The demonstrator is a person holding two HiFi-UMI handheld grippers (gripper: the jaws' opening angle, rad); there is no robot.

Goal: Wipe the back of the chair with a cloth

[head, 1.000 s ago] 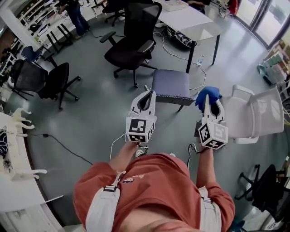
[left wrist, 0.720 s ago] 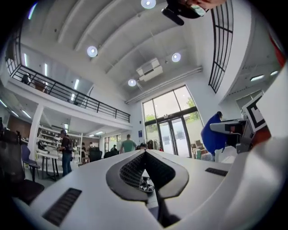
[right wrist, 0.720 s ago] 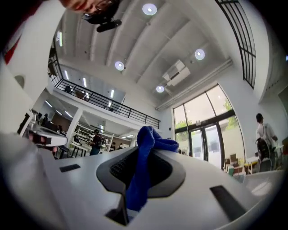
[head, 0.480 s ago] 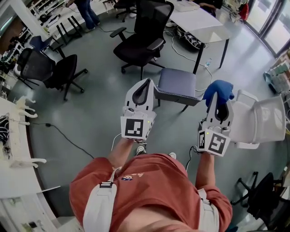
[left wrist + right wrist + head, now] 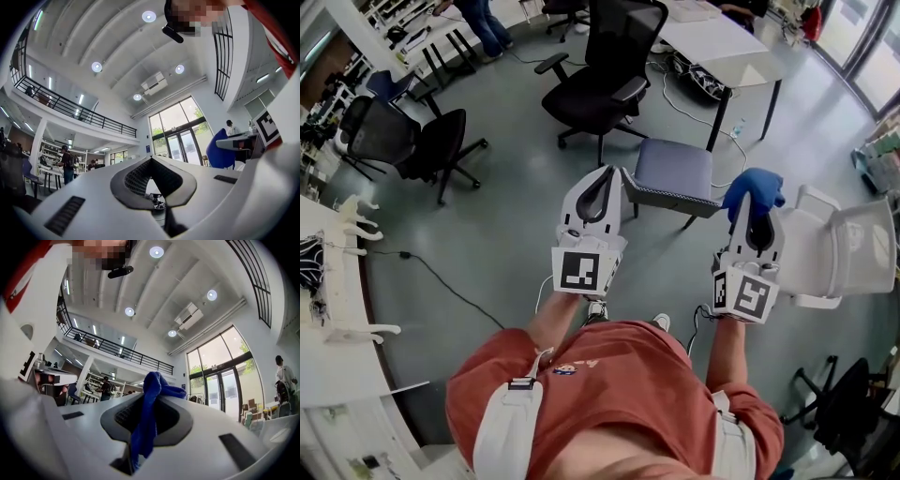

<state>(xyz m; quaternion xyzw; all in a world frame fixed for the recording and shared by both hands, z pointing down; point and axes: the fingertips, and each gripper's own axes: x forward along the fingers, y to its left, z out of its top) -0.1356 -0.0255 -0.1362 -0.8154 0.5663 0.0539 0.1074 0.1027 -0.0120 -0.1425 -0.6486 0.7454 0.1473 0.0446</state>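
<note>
Ceiling [image 5: 187, 277] frames right gripper's [image 5: 157, 392] cloth [image 5: 145, 427]; head view, floor [image 5: 506, 234].

A white tabletop [image 5: 712, 42] stands far right, with a small bottle [image 5: 738, 128] on the grey floor [image 5: 506, 225] beside its leg. A black cable [image 5: 441, 286] trails across the floor at left.

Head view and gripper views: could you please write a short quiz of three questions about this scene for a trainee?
1. What colour is the cloth?
2. True or false: the left gripper holds the cloth.
3. Choose one: the white chair stands beside A) the left gripper, B) the right gripper.

Key: 1, blue. 2, false: its jaws are shut on nothing. 3, B.
</note>
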